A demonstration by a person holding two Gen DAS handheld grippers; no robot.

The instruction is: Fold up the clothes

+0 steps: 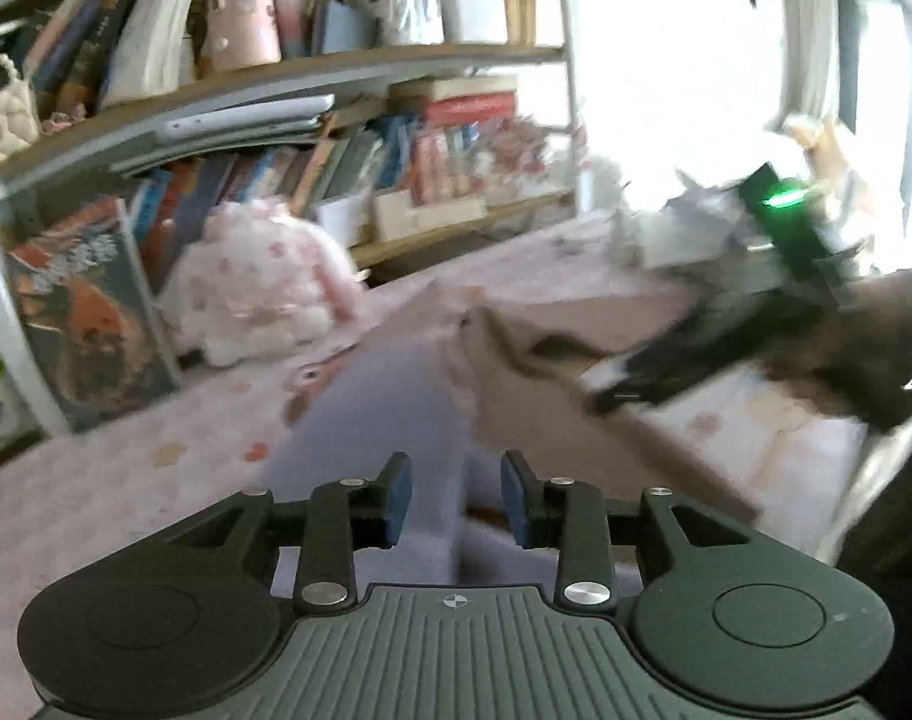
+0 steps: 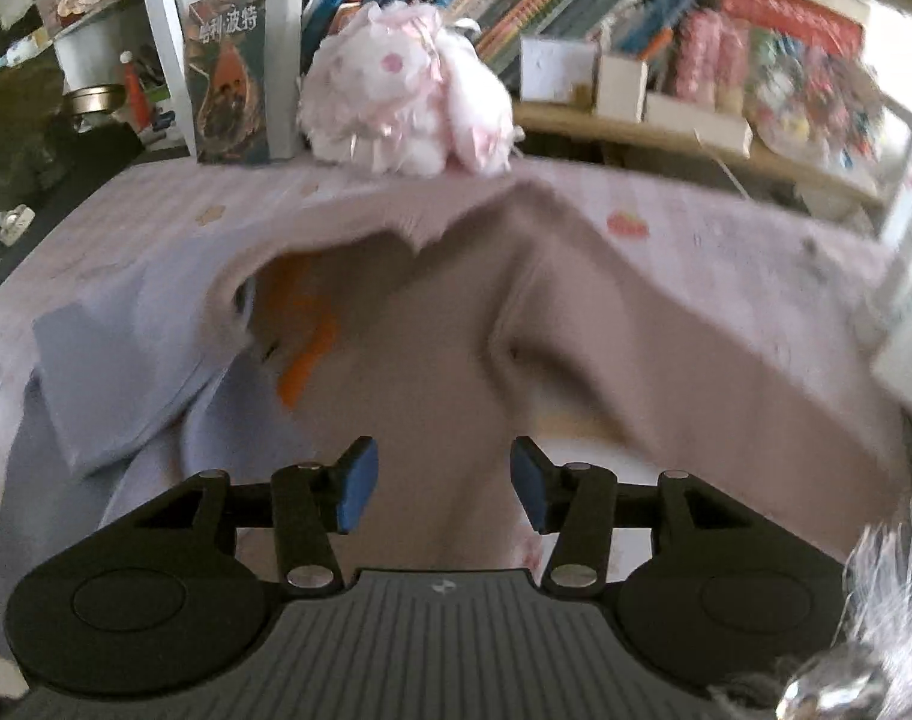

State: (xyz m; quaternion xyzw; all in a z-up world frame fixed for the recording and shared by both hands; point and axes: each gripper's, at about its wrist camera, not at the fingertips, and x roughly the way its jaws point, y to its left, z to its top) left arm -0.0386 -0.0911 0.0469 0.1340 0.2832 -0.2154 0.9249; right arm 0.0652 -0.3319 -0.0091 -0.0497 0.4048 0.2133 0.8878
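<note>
bookshelves (image 2: 576,6) behind the pink counter (image 2: 726,240); both the left gripper (image 1: 455,498) and right gripper (image 2: 443,483) have jaws apart, holding nothing, so the brown garment (image 2: 432,324) could stay bunched over the lilac one (image 2: 126,348).

Right gripper (image 1: 612,387) motion-blurred, fingers indistinct; brown garment (image 2: 432,348) smeared, lower part hidden.

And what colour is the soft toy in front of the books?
The soft toy is white with pink spots and ribbons; the right wrist view shows it best.
</note>
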